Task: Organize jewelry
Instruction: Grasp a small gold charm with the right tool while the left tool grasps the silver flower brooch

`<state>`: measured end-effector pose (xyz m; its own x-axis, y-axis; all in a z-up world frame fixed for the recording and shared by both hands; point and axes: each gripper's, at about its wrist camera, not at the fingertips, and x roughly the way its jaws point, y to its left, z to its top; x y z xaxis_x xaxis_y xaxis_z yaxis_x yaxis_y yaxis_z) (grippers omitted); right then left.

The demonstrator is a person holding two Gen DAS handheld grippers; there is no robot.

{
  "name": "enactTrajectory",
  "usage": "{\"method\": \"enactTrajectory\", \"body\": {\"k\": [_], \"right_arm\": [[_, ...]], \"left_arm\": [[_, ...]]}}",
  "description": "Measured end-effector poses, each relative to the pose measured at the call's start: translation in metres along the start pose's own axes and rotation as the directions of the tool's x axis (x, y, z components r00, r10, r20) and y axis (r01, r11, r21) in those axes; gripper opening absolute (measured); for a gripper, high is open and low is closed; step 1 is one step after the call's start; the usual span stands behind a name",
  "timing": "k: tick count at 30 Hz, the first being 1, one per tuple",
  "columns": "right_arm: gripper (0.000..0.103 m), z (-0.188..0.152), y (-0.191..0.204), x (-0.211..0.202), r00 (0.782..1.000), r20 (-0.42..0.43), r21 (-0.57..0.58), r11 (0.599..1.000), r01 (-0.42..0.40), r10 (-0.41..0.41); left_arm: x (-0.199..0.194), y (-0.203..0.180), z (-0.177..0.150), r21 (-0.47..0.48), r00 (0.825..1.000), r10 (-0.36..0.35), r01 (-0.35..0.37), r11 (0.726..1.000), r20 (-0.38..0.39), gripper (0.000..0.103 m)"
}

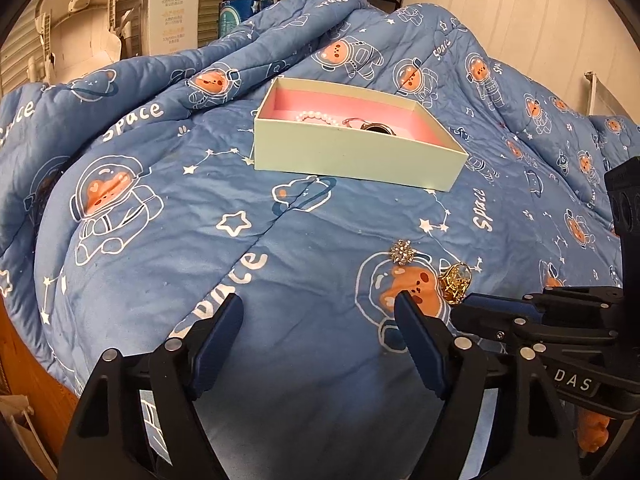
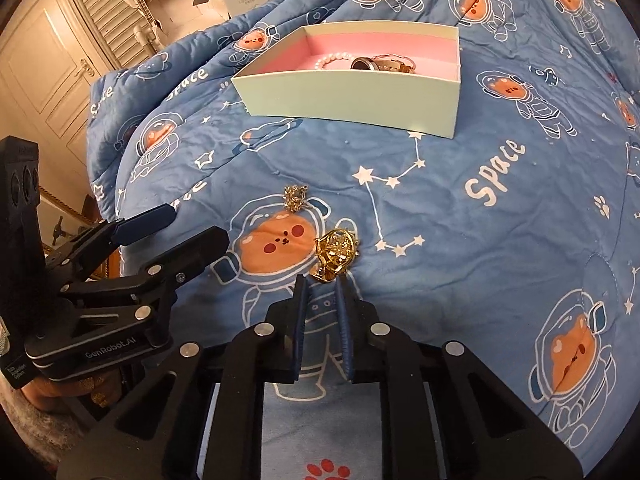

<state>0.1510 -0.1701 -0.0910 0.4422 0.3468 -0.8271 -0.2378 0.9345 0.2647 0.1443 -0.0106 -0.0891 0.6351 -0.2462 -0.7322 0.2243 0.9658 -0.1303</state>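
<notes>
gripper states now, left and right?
Left gripper: open, holding nothing.
Right gripper: fingers nearly closed at the gold brooch; grip cannot be told.
</notes>
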Motion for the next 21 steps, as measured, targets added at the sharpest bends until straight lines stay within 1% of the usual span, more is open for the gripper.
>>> {"method": "enactTrajectory", "body": {"k": [2,6,11,15,21], "right_arm": [[0.014,-0.001,0.002,0.003,1.000,-0.008,0.004,1.000,-0.002,0.002],[0.014,0.001,-0.001,0.006,1.000,0.010,0.043,0.999,0.011,-0.012],[0.014,0.006,-0.003,0.007,1.000,0.019,0.053,0.998,0.015,-0.016],[0.014,0.007,-0.002,0.011,1.000,0.021,0.028,1.000,0.014,-0.014],[0.013,0.007,-0.010,0.006,0.999,0.030,0.020,1.000,-0.015,0.015]], "left_arm": [[0.001,-0.001,0.000,0.004,1.000,-0.001,0.001,1.000,-0.003,0.072],[0.002,-0.002,0.000,0.010,1.000,-0.003,0.003,1.000,-0.003,0.071],[0.004,-0.005,0.003,0.033,1.000,-0.017,0.017,0.999,-0.001,0.070],[0.009,-0.012,0.005,0.064,0.999,-0.037,0.037,0.997,-0.009,0.062],[0.015,-0.017,0.010,0.096,0.998,-0.061,0.063,0.993,-0.017,0.049]]}}
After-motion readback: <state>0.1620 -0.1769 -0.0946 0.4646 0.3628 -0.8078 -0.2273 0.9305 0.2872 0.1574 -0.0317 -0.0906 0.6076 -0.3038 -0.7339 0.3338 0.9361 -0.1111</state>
